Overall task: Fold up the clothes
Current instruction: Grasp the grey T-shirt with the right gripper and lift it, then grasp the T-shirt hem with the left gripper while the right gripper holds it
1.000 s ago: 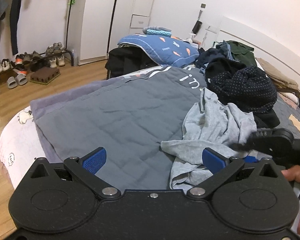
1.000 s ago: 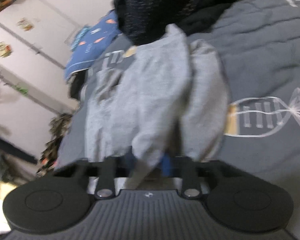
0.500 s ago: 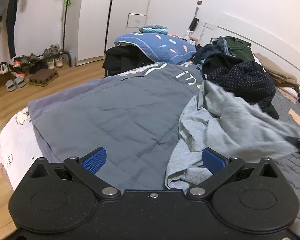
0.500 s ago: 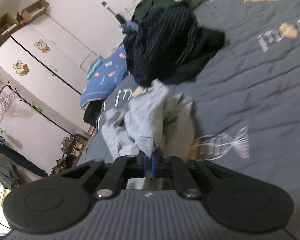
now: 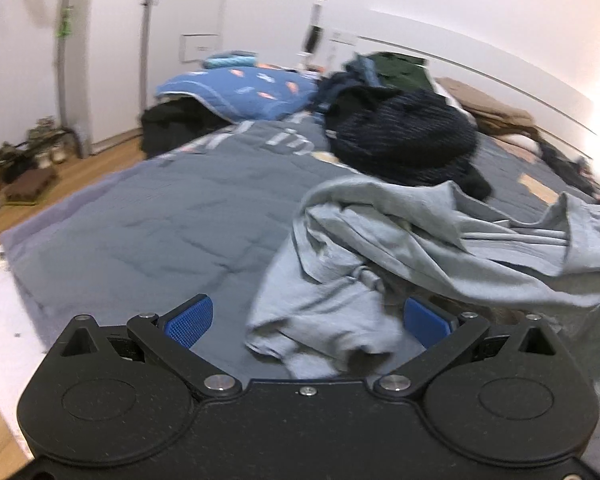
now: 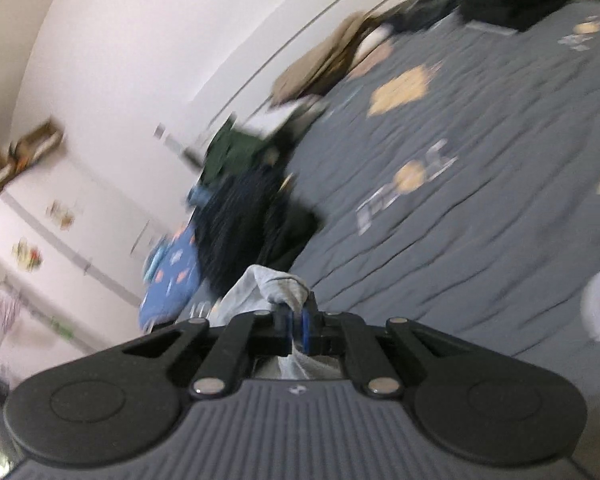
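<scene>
One grey garment [image 5: 412,256]; two hand-held grippers [image 5: 308,322].

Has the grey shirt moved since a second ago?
Yes. In the left wrist view the grey shirt has been dragged out rightward across the quilt, away from the dark clothes pile, pinched in the right gripper.

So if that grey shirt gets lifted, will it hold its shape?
Probably not. The grey shirt lies crumpled in soft folds, so it looks floppy. The right gripper has a pinch of it, and the rest trails, so it likely drags and sags.
</scene>
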`<state>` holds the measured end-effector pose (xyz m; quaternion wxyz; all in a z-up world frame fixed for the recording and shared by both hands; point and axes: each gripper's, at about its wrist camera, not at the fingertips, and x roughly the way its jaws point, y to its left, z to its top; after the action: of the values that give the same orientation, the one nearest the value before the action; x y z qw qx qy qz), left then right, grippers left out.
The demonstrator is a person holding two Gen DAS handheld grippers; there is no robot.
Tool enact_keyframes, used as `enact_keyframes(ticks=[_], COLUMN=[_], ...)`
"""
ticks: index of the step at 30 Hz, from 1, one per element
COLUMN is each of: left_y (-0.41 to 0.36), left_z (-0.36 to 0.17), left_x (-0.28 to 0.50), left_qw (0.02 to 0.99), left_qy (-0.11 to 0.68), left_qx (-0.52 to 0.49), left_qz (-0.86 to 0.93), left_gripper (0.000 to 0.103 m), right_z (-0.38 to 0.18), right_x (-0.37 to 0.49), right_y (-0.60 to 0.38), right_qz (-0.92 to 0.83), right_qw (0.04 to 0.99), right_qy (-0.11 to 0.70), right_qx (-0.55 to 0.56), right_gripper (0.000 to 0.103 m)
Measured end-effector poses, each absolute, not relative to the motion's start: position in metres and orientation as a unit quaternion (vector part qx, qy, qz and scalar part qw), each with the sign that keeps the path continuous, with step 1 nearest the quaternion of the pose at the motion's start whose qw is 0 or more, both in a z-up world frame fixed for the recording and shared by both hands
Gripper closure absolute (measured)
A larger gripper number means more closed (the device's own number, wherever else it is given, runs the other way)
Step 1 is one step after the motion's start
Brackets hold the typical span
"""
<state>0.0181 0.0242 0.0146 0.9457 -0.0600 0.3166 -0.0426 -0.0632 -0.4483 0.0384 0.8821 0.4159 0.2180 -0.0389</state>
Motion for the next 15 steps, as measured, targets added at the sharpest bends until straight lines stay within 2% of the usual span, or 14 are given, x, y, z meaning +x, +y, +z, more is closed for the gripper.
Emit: enact_keyframes(ticks=[2,4,6,11,13,14,15], left_y=[0.013,0.001,-0.014,-0.056,-0.07,-0.078,-0.086], left_z=[0.013,0.011,0.006,-0.006,-0.009,-0.011,-0.012], left_x=[0.015,0.012,0.008,-0.001,-0.007,-0.011,-0.014], left_qw=[0.947,0.948,0.95,0.95,0.948,0.947,0.946], left_qy=[0.312,0.305,0.297,0.276,0.264,0.258,0.251], left_qx=[-0.052,-0.036,-0.007,0.076,0.103,0.116,0.129], left_qz=[-0.063,-0.08,-0.094,-0.127,-0.142,-0.151,-0.159], left_gripper=[0.0,0.0,0.0,0.0,0.0,0.0,0.0], right_z=[0.033,0.029,0.018,-0.021,-0.024,-0.023,-0.02], right_x=[-0.078,-0.081,-0.076,-0.057,-0.062,-0.063,-0.067], right_y=[-0.474,-0.486,-0.488,-0.48,-0.478,-0.477,-0.475], right_qz=[-0.07,-0.107,-0.124,-0.14,-0.138,-0.132,-0.127], right_qw=[0.879,0.895,0.91,0.908,0.914,0.919,0.923], right_qy=[0.201,0.214,0.251,0.326,0.326,0.322,0.322], right_qx=[0.426,0.377,0.306,0.223,0.2,0.185,0.169], right_gripper=[0.099,0.099,0.096,0.092,0.087,0.078,0.065])
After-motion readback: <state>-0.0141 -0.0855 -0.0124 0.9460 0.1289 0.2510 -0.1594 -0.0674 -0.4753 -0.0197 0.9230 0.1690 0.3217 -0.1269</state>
